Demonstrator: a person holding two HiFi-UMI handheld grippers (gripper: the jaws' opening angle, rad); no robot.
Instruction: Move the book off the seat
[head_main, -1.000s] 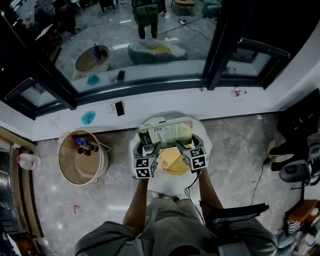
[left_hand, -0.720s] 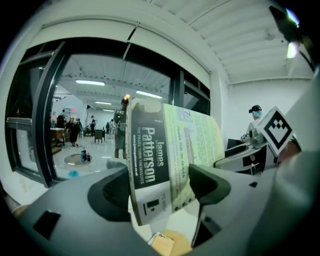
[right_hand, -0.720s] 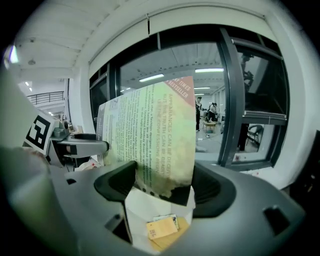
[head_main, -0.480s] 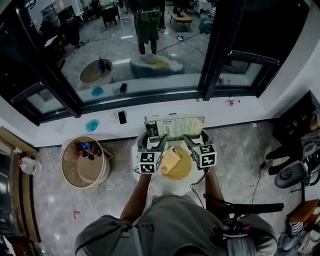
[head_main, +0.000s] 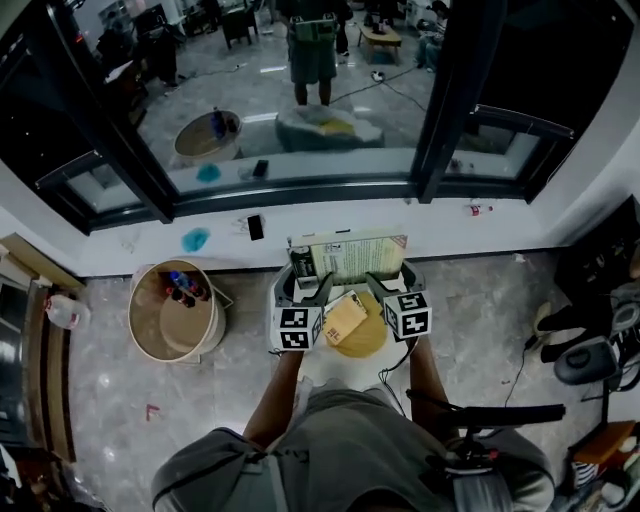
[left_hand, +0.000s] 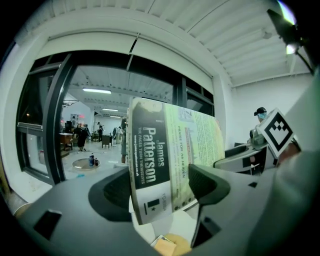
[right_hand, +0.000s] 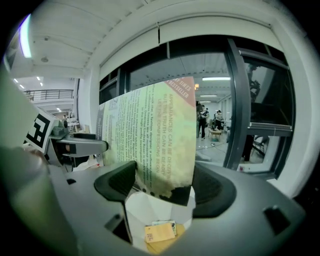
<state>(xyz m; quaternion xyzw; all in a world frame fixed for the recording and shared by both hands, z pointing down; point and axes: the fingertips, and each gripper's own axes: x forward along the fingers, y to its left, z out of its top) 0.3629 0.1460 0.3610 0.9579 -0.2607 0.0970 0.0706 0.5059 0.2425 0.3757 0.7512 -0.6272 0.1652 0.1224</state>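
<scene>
Marble floor (head_main: 100, 400) by the window (head_main: 300, 120): left hand-held gripper (head_main: 302, 287) and right hand-held gripper (head_main: 390, 282) both clamp the book (head_main: 350, 257), seat (head_main: 315, 366) at its 6 o'clock.

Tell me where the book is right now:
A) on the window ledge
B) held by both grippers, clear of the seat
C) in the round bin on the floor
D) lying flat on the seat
B: the James Patterson book is clamped between the jaws of the left gripper and the right gripper, with the white seat showing below it.
</scene>
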